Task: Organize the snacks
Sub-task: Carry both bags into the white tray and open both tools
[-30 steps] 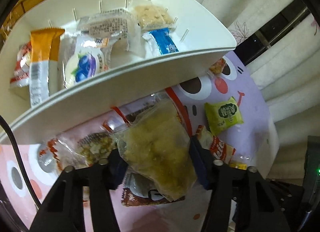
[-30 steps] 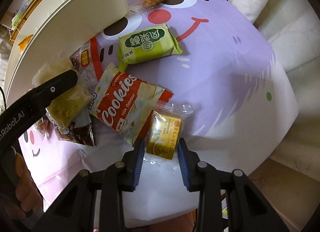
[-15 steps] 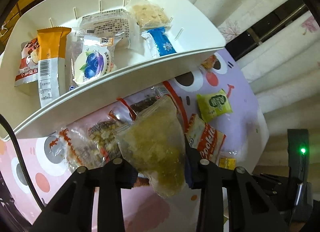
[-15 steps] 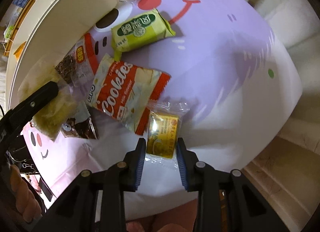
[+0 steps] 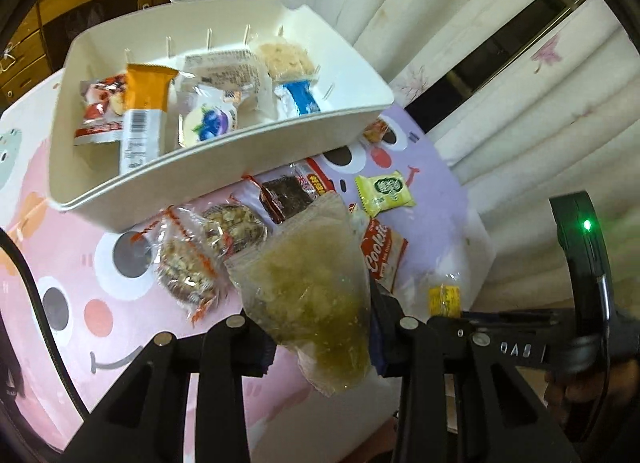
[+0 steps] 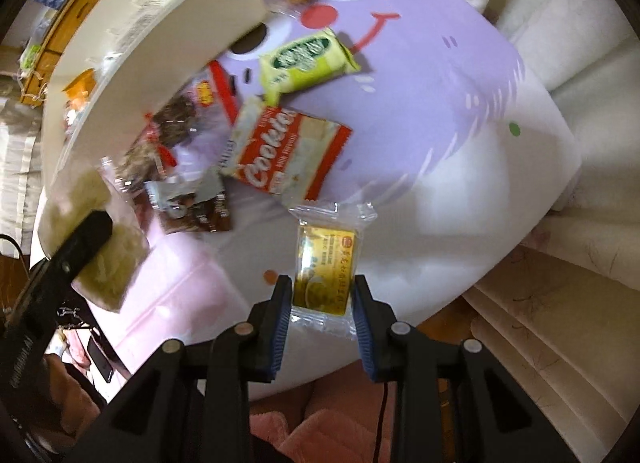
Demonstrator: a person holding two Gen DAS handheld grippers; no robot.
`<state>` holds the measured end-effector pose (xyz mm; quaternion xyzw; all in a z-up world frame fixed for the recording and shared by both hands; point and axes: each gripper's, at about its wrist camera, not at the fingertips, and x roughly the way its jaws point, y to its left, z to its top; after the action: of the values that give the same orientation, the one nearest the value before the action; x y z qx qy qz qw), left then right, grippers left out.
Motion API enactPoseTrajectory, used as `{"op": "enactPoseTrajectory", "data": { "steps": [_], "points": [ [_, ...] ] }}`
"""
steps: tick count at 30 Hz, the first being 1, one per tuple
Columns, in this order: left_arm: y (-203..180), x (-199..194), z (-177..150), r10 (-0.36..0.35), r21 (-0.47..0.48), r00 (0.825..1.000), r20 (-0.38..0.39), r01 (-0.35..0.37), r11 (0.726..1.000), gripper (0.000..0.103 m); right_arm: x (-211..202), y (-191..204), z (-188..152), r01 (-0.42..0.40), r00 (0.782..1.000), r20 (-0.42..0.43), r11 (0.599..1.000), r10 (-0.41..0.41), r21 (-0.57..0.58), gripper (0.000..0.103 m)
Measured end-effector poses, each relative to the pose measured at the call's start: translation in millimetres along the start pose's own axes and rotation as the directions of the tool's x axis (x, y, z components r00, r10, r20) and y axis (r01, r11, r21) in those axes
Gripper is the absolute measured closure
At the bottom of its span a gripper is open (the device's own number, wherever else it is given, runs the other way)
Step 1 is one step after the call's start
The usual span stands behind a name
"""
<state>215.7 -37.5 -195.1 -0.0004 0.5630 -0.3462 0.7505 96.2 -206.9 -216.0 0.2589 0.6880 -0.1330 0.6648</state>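
**Snacks: one packet in each gripper, the rest beside the white bin**

Snacks lie scattered on the cartoon-printed counter (image 6: 460, 111) along the near wall of the white bin (image 5: 224, 175), and more already sit inside it: an orange-topped bar (image 5: 140, 111), a blueberry-printed packet (image 5: 210, 123) and a blue-wrapped one (image 5: 300, 97) among them.

The left gripper (image 5: 320, 339) has its fingers clamped on a clear bag of yellowish crumbly snack (image 5: 312, 287), held up off the counter on the near side of the bin, apart from its wall. Below the bag, against the bin's near wall, lie two clear-wrapped nut cookies (image 5: 208, 259) and a dark packet (image 5: 286, 197).

The right gripper (image 6: 322, 319) has its fingers closed on the sides of a small yellow packet (image 6: 324, 271) in clear wrap, farther from the bin near the counter's edge. Between that packet and the bin lie a red "Cookies" packet (image 6: 284, 155) and a green packet (image 6: 306, 59).
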Motion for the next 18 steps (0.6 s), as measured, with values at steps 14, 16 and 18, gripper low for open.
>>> {"op": "enactPoseTrajectory", "data": {
  "steps": [14, 16, 18],
  "points": [
    [9.4, -67.2, 9.8, 0.03, -0.102, 0.976, 0.217, -0.008, 0.995, 0.069, -63.5, 22.9, 23.7, -0.047, 0.998, 0.03, 0.978, 0.054, -0.205, 0.073],
    [7.0, -70.3, 15.6, 0.042, -0.117, 0.972, 0.232, -0.016, 0.993, 0.069, -68.0, 28.4, 32.4, -0.054, 0.998, 0.024, 0.969, 0.062, -0.243, 0.073],
    [3.2, -71.1, 22.3, 0.068, -0.129, 0.968, 0.243, -0.037, 0.991, 0.069, -69.2, 39.4, 39.4, -0.056, 0.997, 0.029, 0.958, 0.067, -0.283, 0.073]
  ]
}}
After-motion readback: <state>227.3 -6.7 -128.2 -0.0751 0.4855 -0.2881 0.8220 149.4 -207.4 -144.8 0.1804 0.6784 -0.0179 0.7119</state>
